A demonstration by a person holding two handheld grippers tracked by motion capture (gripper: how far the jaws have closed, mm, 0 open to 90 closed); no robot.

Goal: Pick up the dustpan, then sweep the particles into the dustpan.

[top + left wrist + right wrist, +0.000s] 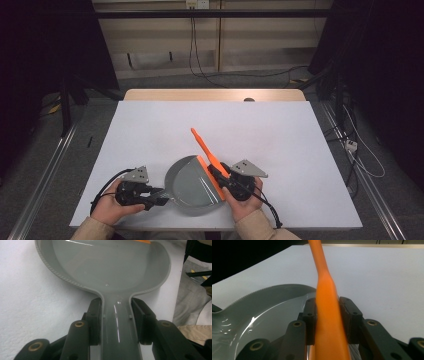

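We see the left claw (pixel 159 196) clamped on the handle of the grey dustpan (pixel 192 186), whose pan spreads out just ahead of its jaws and lies flat on the white bench (pixel 280 135). The right claw (pixel 216 175) grips the handle of the orange brush (pixel 206 148), which runs up between its jaws and away, its head at the dustpan's straight edge.

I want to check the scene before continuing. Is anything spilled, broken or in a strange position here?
Nothing stands out. The grey dustpan lies flat on the white table, its handle clamped by the left gripper. The right gripper is shut on the orange brush. The pan looks clean and undamaged.
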